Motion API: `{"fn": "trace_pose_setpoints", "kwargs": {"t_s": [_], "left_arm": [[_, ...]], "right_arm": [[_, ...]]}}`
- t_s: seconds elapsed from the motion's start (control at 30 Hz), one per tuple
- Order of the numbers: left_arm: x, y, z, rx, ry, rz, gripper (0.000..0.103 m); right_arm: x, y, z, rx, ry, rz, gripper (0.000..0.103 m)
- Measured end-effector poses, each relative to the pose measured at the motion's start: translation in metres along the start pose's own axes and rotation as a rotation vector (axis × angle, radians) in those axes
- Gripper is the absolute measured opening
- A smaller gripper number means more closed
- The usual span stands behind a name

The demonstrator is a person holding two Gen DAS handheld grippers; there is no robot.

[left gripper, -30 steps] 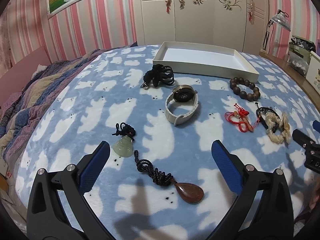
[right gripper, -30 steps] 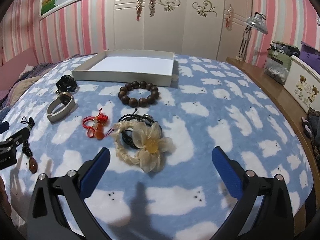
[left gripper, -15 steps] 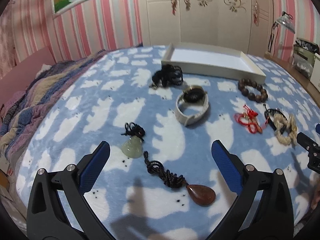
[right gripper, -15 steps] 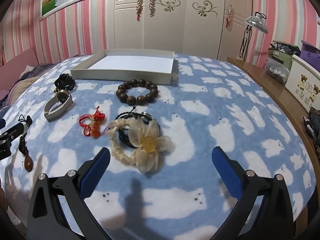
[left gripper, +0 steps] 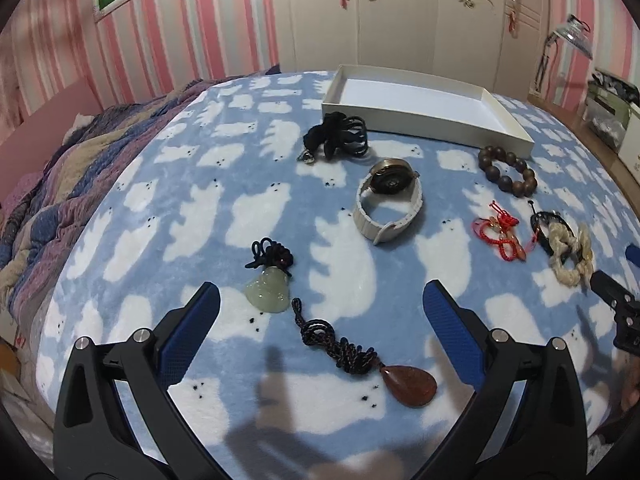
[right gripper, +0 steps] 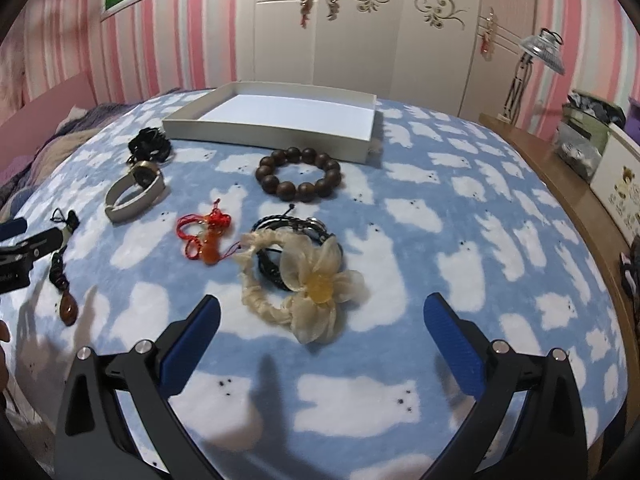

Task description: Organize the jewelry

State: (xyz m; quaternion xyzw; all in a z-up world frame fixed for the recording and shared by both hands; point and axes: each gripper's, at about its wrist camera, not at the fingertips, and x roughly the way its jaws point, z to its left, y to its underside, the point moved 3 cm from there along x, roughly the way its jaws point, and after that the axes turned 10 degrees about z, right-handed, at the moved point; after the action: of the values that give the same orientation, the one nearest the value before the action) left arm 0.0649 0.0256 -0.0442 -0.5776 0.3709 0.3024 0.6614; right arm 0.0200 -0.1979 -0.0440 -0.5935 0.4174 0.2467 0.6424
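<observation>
Your left claw (left gripper: 320, 312) gapes wide, empty, the pale green jade pendant (left gripper: 269, 291) just ahead between its fingers. Your right claw (right gripper: 320, 314) is spread too, behind the cream fabric flower bracelet (right gripper: 298, 284).

blue blanket (right gripper: 460, 216), desk lamp (right gripper: 540, 54), wardrobe (right gripper: 360, 32)

left tool (left gripper: 320, 300) gapes above jade pendant (left gripper: 267, 291) and amber pendant (left gripper: 408, 383).

- A home bedroom, that's plain: a bed (left gripper: 168, 208) under a blue fleece blanket (right gripper: 460, 216) printed with white bears.
- Pink striped wallpaper (left gripper: 224, 28) all round.
- A cream wardrobe (right gripper: 360, 40) with scrollwork on its doors.
- A rumpled striped quilt (left gripper: 52, 176) on the left.
- A desk lamp (right gripper: 536, 64) on the wooden side surface.
</observation>
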Motion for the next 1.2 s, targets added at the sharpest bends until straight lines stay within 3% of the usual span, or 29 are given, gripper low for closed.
{"fn": "trace_pose_setpoints", "kwargs": {"t_s": [0.33,0.67,0.8,1.2], "left_arm": [[0.003,-0.004,-0.002,0.012,0.000,-0.009,0.100],[0.006,-0.020,0.005,-0.031,0.047,-0.027,0.100],[0.006,-0.027,0.005,-0.011,0.032,-0.042,0.100],[0.004,-0.079,0.037,-0.064,0.012,-0.086,0.100]], "right_arm": [[0.010,-0.008,-0.007,0.054,-0.066,0.001,0.101],[0.012,-0.022,-0.008,0.084,-0.050,-0.031,0.101],[0.013,-0.035,-0.005,0.065,-0.024,-0.043,0.101],[0.009,-0.084,-0.002,0.065,-0.019,-0.096,0.101]]}}
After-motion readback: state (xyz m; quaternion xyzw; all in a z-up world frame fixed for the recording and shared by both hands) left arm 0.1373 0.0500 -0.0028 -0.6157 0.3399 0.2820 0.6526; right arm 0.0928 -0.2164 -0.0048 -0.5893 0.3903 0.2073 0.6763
